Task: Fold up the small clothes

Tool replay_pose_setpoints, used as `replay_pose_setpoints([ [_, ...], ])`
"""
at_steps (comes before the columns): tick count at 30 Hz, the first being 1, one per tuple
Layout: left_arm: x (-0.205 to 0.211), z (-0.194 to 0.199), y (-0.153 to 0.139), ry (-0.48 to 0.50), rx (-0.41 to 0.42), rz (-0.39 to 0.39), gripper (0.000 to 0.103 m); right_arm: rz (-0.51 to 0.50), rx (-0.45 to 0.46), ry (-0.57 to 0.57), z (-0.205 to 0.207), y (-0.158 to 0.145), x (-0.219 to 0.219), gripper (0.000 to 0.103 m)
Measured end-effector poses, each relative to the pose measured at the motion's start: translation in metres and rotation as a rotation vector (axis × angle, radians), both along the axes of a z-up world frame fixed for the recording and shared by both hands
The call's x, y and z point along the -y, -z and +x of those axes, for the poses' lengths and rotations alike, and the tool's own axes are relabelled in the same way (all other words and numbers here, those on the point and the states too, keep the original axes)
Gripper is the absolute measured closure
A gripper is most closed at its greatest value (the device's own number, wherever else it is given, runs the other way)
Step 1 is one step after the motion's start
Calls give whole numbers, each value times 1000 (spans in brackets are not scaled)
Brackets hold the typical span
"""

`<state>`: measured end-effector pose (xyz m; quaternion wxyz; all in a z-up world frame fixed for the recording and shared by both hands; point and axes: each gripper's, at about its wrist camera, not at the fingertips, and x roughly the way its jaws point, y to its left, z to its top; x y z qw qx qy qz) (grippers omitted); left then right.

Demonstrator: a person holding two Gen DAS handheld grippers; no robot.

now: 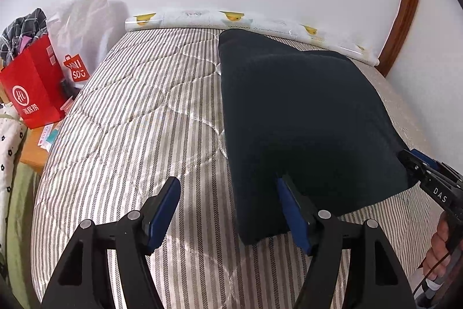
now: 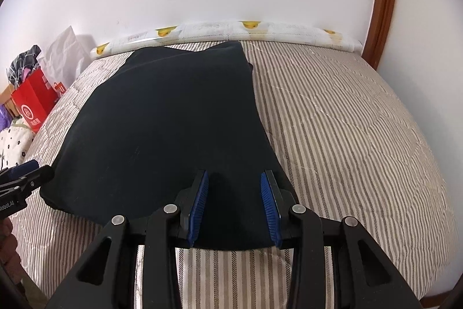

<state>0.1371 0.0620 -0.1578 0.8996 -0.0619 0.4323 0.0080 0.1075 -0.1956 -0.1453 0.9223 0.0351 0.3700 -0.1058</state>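
Dark garment (image 1: 303,118) we see spread flat on the striped bed (image 1: 139,118), far end near the duck-print roll (image 1: 231,18), left tool (image 1: 228,210) spread at its near corner, right tool (image 2: 234,207) spread over its near edge, gripping nothing, red bag (image 1: 31,89) beside the bed.
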Motion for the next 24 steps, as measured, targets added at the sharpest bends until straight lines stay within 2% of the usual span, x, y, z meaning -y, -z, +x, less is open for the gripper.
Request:
replay_pose_setpoints([
  [8, 6, -15, -6, 10, -8, 3, 36, 13, -17, 36, -17, -4, 10, 65],
  [13, 10, -29, -18, 9, 5, -3, 36, 8, 6, 39, -35, -15, 7, 64],
  [17, 14, -45, -32, 2, 26, 6, 36, 25, 33, 43, -55, -30, 4, 60],
  [24, 26, -87, -60, 6, 87, 34, 26, 48, 69, 60, -95, -52, -4, 53],
])
